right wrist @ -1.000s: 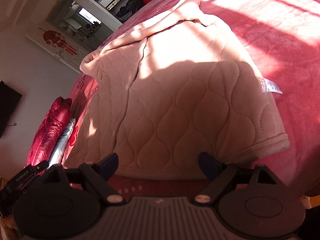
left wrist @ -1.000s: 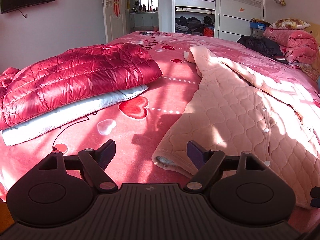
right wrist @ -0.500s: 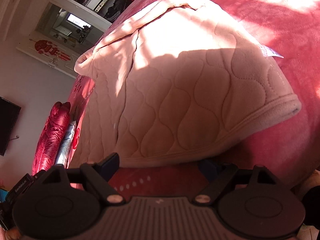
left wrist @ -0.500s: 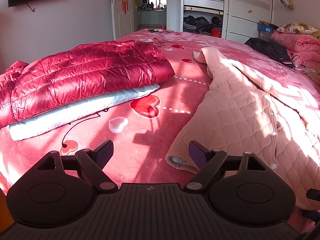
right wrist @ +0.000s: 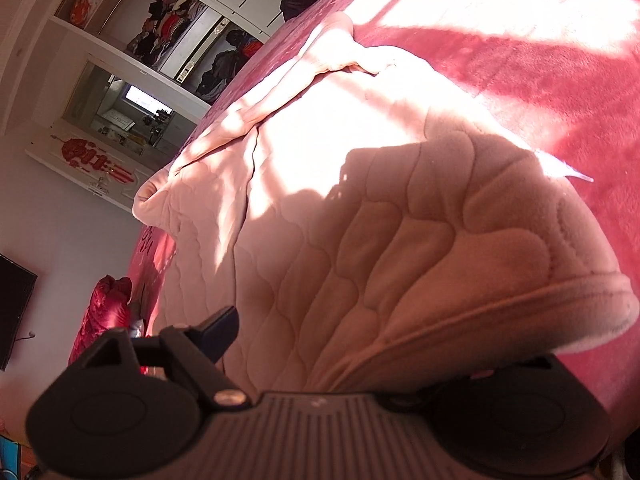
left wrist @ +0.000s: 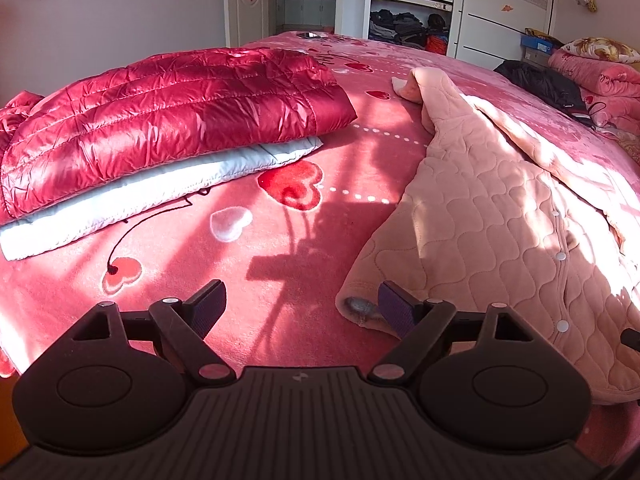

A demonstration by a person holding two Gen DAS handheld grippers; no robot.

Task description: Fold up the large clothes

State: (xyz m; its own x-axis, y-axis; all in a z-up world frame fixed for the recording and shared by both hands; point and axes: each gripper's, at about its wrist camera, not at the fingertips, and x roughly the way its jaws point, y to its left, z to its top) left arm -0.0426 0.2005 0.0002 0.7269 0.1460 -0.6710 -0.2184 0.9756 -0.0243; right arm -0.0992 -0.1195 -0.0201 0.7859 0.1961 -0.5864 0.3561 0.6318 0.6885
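A pink quilted garment [left wrist: 492, 216] lies spread on the red heart-print bed [left wrist: 264, 264], on the right in the left wrist view. My left gripper [left wrist: 302, 308] is open just above the bed; its right finger [left wrist: 394, 312] is at the garment's near sleeve cuff. In the right wrist view the same garment [right wrist: 380, 220] fills the frame. My right gripper [right wrist: 340, 344] is open at its hem; the left finger [right wrist: 218, 330] shows, the right finger is hidden under the hem.
A folded red puffer jacket [left wrist: 168, 108] lies on a pale grey garment [left wrist: 160, 196] at the left of the bed. A dark garment [left wrist: 540, 80] and pink bedding [left wrist: 596, 76] are at the far right. An open wardrobe [left wrist: 408, 20] stands behind the bed.
My left gripper has drifted left and closer to the sleeve cuff. My right gripper has pushed forward under the garment's hem, which now covers its right finger.
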